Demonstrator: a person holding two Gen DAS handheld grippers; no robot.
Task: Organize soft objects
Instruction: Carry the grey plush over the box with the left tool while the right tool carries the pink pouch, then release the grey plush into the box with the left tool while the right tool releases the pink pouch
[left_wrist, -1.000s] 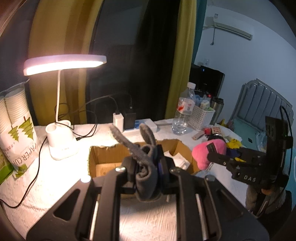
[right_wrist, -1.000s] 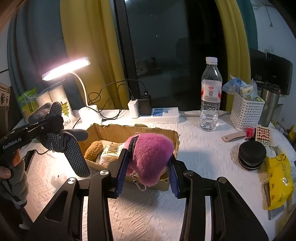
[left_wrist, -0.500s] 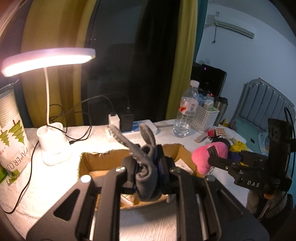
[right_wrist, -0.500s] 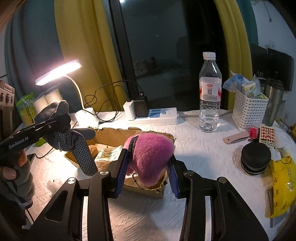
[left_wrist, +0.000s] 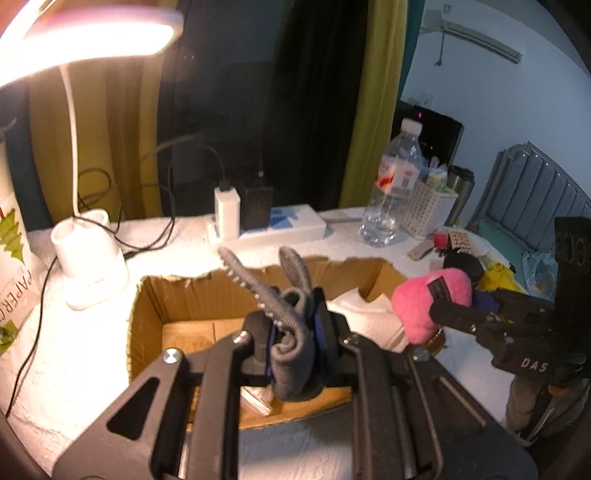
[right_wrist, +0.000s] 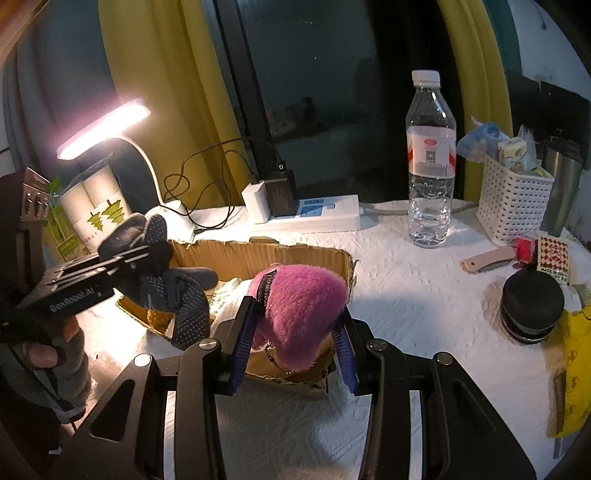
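**Both tongs loaded above the cardboard box**

Left tongs (left_wrist: 291, 343) clamped tight on a grey dotted glove (left_wrist: 286, 321), pinched flat between the blue pads. Two glove fingers sticking up toward 11 and 12 o'clock, cuff bulging below the grip. Seen from the right wrist: the same left tongs (right_wrist: 147, 254) reaching in from 9 o'clock, glove (right_wrist: 181, 295) dangling over the left end of the cardboard box (right_wrist: 266, 254), a hand (right_wrist: 40, 350) wrapped round the handle low at 8 o'clock.

Right tongs (right_wrist: 295, 332) closed on a pink plush toy (right_wrist: 301, 306), fur swelling out above and between the blue pads, a dark strap across its left side and a small chain hanging beneath. Held over the near right part of the box. From the left wrist: right tongs (left_wrist: 439, 306) entering from 3 o'clock, plush (left_wrist: 428, 302) at the box's right end.

Open box (left_wrist: 155, 314) flat on the white-covered worktop (right_wrist: 406, 295), white paper and something brownish inside.

Beyond the box toward 12 o'clock: power strip (right_wrist: 321, 214) with plugged chargers. At 10 o'clock, lit desk lamp (right_wrist: 107, 125) and a pack of paper cups (right_wrist: 96, 206). Toward 1 to 2 o'clock, water bottle (right_wrist: 430, 158), then white basket (right_wrist: 513, 199). At 3 o'clock, round black container (right_wrist: 532, 306) just beside a yellow packet (right_wrist: 576, 373).
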